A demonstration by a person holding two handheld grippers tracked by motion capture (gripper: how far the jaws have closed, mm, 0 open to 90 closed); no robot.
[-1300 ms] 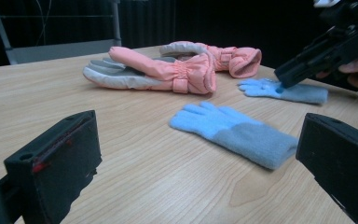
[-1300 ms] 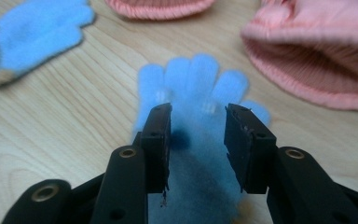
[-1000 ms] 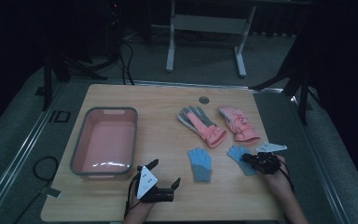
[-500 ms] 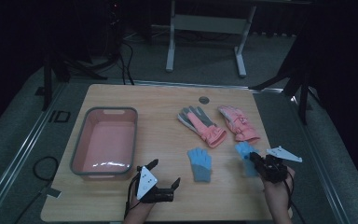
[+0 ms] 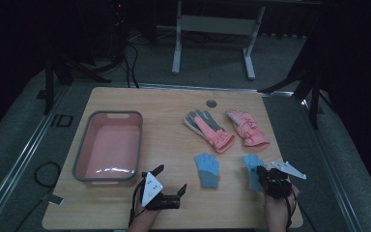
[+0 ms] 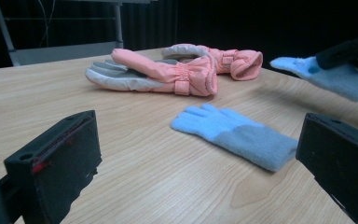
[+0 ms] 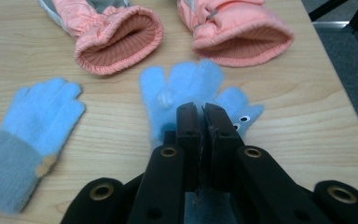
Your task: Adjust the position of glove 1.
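Fuzzy blue glove (image 7: 186, 86) (googly-eyed) in right tool (image 7: 201, 112)

A wooden table (image 5: 164, 104) stands on grey carpet (image 5: 14, 140). A metal stand (image 5: 212, 24) looms beyond in darkness.

The two blue gloves (image 7: 193, 91) (image 7: 25, 140) look like fuzzy knitted wool, matt and soft. The pink gloves (image 7: 121, 32) have smooth padded cloth outside and ribbed knit inside the cuffs. The table (image 7: 307, 126) is pale, matt wood grain. The tub (image 5: 108, 147) looks like smooth, slightly glossy plastic. The right gripper (image 7: 202, 112) has matt black jaws
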